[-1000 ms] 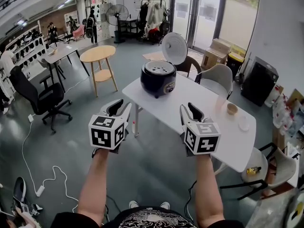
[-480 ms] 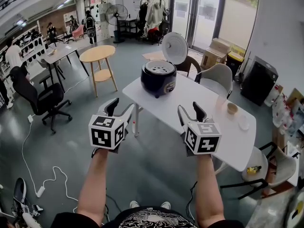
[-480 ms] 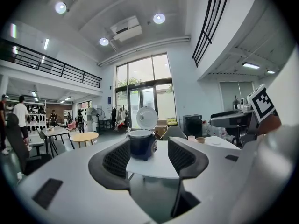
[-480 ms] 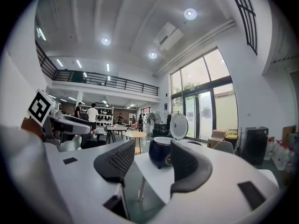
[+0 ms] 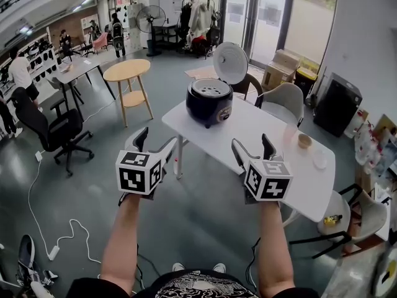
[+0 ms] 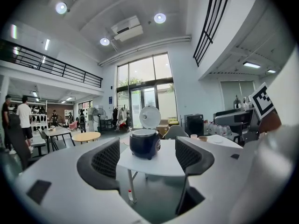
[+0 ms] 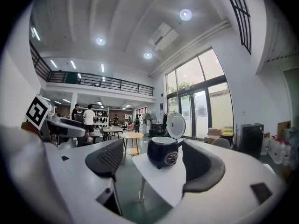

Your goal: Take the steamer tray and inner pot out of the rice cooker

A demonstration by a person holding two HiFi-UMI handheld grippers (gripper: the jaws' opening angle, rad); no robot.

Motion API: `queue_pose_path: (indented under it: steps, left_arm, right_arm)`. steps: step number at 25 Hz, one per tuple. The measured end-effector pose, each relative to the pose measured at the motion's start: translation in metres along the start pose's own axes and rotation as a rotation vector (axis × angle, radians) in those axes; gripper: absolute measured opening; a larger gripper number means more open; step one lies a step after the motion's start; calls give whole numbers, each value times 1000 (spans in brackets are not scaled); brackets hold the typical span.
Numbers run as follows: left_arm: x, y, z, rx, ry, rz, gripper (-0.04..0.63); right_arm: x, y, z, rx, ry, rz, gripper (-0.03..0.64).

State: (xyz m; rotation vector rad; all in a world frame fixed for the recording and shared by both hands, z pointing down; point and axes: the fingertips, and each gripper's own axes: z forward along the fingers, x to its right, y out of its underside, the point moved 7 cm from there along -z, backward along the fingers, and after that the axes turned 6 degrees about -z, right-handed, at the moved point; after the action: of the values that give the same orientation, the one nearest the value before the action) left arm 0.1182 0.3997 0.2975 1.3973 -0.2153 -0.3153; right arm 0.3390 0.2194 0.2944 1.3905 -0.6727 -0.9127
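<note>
Opening empty grippers [image 5: 156, 138] [image 5: 252, 143], rice cooker [image 5: 209, 101] ahead

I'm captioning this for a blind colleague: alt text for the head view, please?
Held-out left tongs and right tongs, both empty with jaws opening, hover short of a white table bearing a dark rice cooker, its lid raised.

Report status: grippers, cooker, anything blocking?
Left gripper and right gripper jaws opening, nothing between them. Dark blue round rice cooker on white table, lid up, grey steamer tray inside, untouched. Nothing in the way.
</note>
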Motion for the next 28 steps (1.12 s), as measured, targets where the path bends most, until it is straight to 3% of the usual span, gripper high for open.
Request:
queue_pose_path:
  steps: [7, 19, 24, 28]
  left_arm:
    - [-28, 7, 2, -7, 31, -7, 386]
    - [-80, 8, 8, -34, 102, -10, 391]
    - [-137, 15, 21, -29, 110, -4, 391]
    - [-157, 15, 47, -30, 114, -5, 391]
  right_arm:
    - [-23, 6, 14, -22, 9, 12, 445]
    - [-65, 2, 41, -50, 17, 24, 445]
    - [-104, 4, 83, -44, 27, 36, 440]
    - [-104, 6, 114, -38, 29, 45, 439]
